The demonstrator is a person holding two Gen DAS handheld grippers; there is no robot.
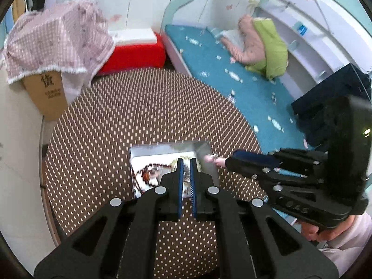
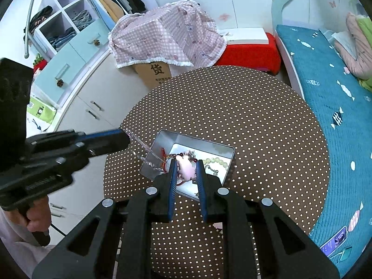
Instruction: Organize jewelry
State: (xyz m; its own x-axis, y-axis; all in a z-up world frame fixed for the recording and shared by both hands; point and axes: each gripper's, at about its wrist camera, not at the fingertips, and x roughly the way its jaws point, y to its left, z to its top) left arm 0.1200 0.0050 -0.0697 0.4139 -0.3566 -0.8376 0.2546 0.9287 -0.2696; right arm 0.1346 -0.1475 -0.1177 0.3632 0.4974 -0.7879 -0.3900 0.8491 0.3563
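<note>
The right claw pinches a soft, light pink charm over the tin; the left claw, at nine o'clock, is nearly pressed together.

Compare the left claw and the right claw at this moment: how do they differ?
Right claw grips a pink charm, fingers apart; left claw is pinched nearly shut, seemingly on a thin strand trailing from its tip. Right claw is over the tin; left claw is beside it. Both have blue pads.
</note>
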